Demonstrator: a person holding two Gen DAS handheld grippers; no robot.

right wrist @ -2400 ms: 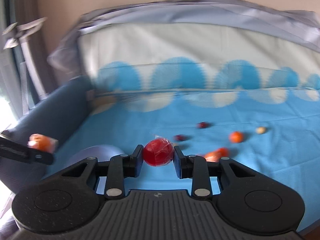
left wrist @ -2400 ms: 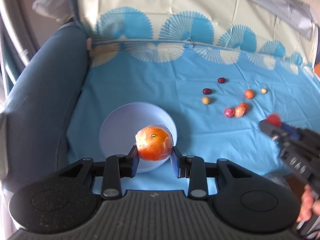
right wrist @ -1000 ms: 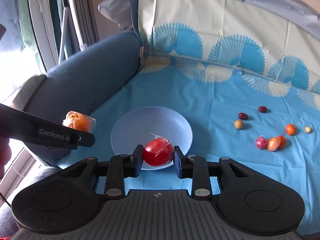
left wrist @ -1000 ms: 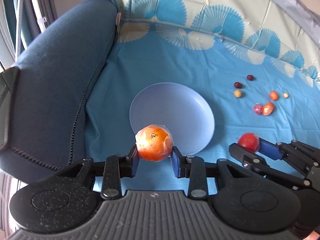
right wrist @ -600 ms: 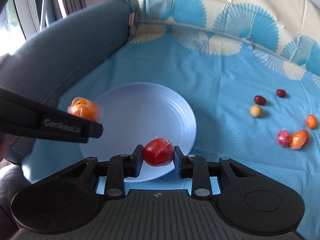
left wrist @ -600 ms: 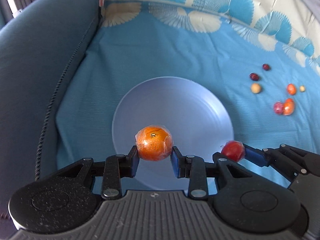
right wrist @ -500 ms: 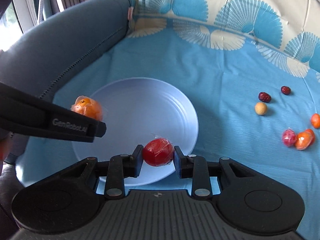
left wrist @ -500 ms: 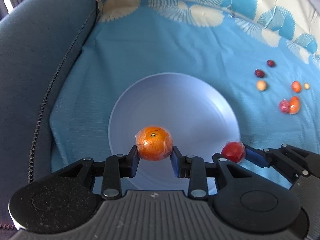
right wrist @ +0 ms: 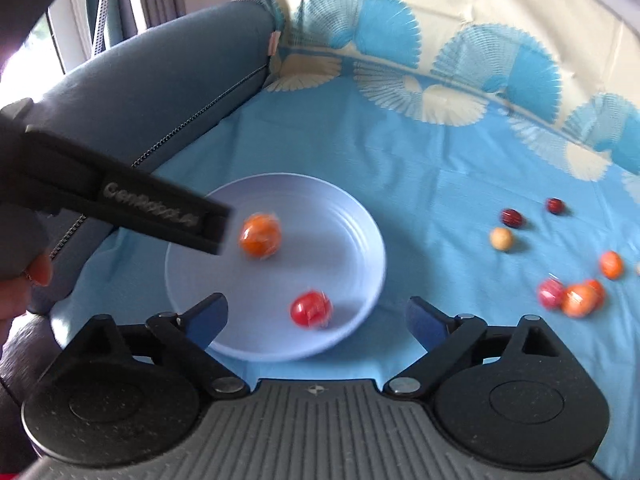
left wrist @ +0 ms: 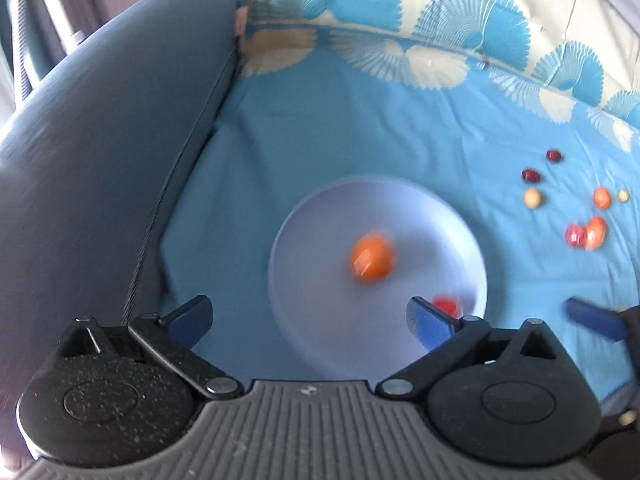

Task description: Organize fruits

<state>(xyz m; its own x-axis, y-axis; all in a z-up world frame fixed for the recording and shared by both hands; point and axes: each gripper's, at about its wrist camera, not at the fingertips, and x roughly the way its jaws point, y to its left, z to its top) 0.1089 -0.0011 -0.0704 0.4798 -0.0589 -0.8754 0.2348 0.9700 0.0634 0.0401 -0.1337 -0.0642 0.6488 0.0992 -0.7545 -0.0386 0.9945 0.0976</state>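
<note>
The left gripper (left wrist: 308, 320) has its fingers spread wide and opening, nothing between them; the orange fruit (left wrist: 372, 258) lies blurred in the pale plate (left wrist: 472, 240), ahead of the fingers. The right gripper (right wrist: 316, 320) is likewise opening and empty; the red fruit (right wrist: 311, 309) sits in the plate's near side, just beyond its fingers (right wrist: 208, 312).

Bright daylight from the window (right wrist: 80, 20) at left, motion-blurred fruit, soft shadows, strong fisheye bending at edges.

Left tongs (left wrist: 308, 316) opening, nothing between; orange fruit (left wrist: 372, 258), red fruit (left wrist: 447, 305) on plate (left wrist: 320, 240).
</note>
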